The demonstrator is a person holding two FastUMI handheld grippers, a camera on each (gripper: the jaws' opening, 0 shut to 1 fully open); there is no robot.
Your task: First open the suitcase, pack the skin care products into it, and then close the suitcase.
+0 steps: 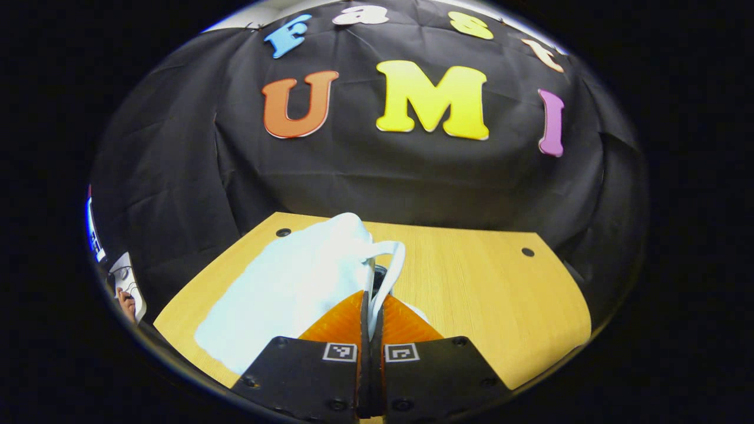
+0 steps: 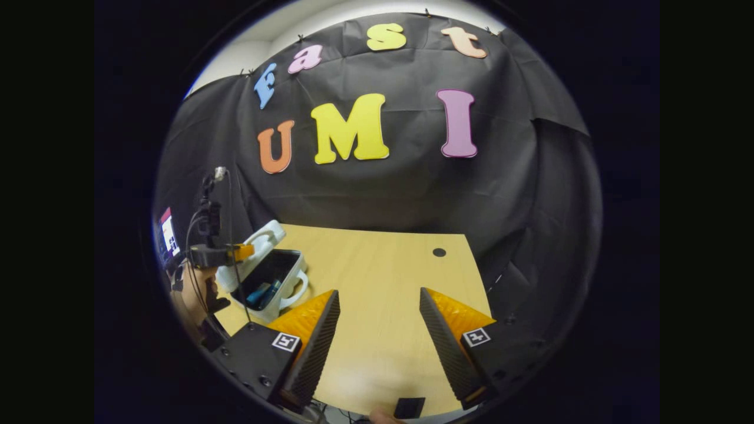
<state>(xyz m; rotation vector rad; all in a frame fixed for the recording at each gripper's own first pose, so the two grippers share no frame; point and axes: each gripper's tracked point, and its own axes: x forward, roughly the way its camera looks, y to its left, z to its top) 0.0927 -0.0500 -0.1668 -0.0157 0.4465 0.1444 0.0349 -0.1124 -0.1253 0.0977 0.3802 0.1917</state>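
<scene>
Now the left gripper (image 1: 371, 312) is seen at the bottom centre of the left gripper view, pinched tight on the white handle (image 1: 393, 268) of the suitcase lid (image 1: 294, 282), which is held raised over the case at centre frame. Spread wide and holding nothing, the right gripper (image 2: 380, 321) is kept well apart, the open suitcase (image 2: 268, 282) lying to its lower left with skin care products (image 2: 263, 292) inside. Beyond, the wooden table (image 2: 383, 259) is backed by black cloth.

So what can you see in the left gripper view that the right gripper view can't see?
The left gripper view alone shows, up close, the left tool pinching the white handle of the suitcase lid.

The right gripper view alone shows the inside of the open suitcase, where blue skin care products lie. It also shows the right tool, open and holding nothing, and the hand holding the left tool.

Both views share the white suitcase, the wooden table and the black cloth wall.
</scene>
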